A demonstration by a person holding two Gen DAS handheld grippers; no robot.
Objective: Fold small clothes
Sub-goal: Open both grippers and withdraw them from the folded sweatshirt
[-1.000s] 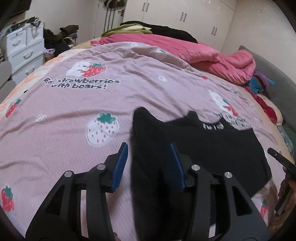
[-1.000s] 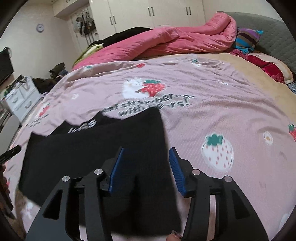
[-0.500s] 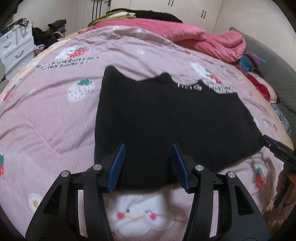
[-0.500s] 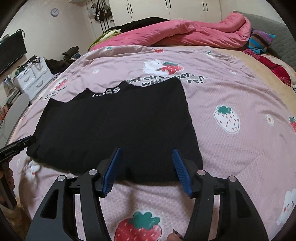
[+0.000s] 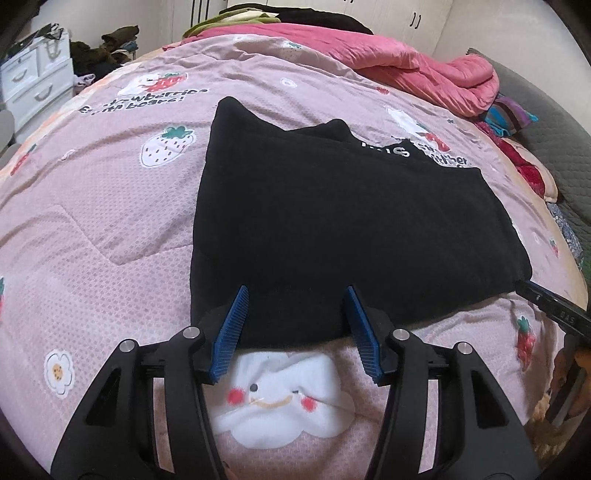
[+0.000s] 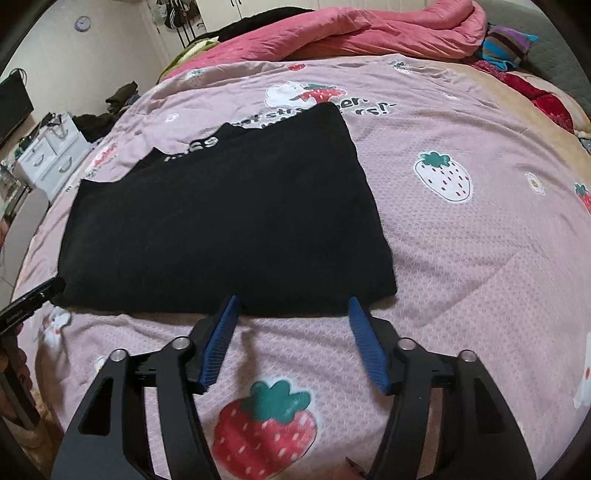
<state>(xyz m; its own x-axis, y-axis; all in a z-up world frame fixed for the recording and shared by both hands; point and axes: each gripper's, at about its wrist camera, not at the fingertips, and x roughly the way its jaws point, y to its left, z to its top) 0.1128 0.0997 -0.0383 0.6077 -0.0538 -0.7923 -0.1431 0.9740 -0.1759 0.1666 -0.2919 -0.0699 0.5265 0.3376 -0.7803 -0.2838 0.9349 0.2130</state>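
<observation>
A black garment (image 5: 332, 221) lies flat on the pink strawberry-print bedcover (image 5: 92, 221), folded over with a strip of white lettering showing at its far edge. My left gripper (image 5: 295, 295) is open and empty, its blue-padded fingers just over the garment's near left edge. In the right wrist view the same garment (image 6: 229, 221) lies ahead and to the left. My right gripper (image 6: 293, 301) is open and empty at the garment's near right edge. Each gripper's tip shows at the side of the other view.
A pink quilt (image 6: 351, 33) is bunched at the bed's far side with dark and green clothes behind it. Colourful pillows (image 5: 509, 114) and a grey headboard are at the right. A white drawer unit (image 5: 33, 85) stands off the bed's left.
Both grippers have pulled back toward the near edge of the bed. The garment, earlier between the fingers, now lies flat ahead of them, released.
</observation>
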